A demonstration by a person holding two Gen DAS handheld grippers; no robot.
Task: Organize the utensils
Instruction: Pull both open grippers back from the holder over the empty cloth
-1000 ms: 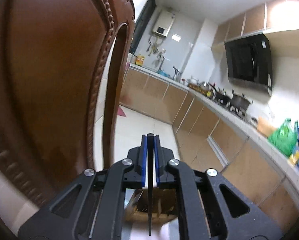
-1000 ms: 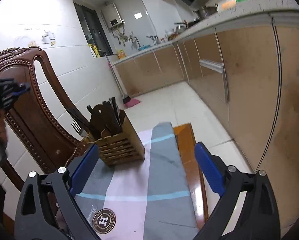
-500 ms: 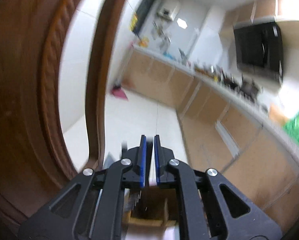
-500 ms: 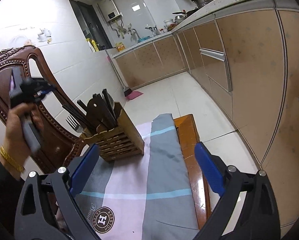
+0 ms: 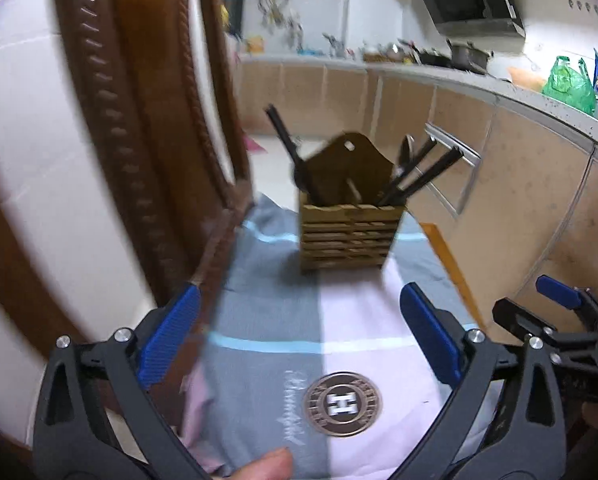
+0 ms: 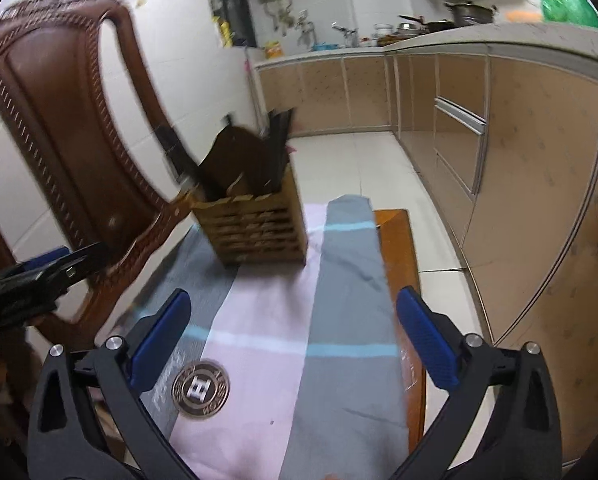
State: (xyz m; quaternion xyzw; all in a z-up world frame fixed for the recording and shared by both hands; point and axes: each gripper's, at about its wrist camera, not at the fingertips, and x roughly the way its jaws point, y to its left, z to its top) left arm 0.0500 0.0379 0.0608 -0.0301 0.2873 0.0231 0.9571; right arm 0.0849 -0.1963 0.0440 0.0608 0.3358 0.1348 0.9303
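A slatted wooden utensil holder (image 5: pixel 349 236) stands on a grey and pink cloth (image 5: pixel 283 320) and holds several dark utensils and a wooden paddle (image 5: pixel 351 168). It also shows in the right wrist view (image 6: pixel 255 232). My left gripper (image 5: pixel 299 332) is open and empty, low over the cloth, well short of the holder. My right gripper (image 6: pixel 289 334) is open and empty, over the cloth to the right of the left one. The right gripper's tip shows in the left wrist view (image 5: pixel 555 300). The left one shows in the right wrist view (image 6: pixel 55 268).
A carved brown wooden chair (image 6: pixel 71 128) stands close on the left of the cloth, also in the left wrist view (image 5: pixel 147 120). The orange table edge (image 6: pixel 399 248) shows right of the cloth. Kitchen cabinets (image 6: pixel 519 160) and a worktop (image 5: pixel 499 84) run along the right.
My left gripper was shut on a thin dark utensil above the holder; it has opened, is empty, and has dropped back low over the cloth. The right gripper shifted slightly.
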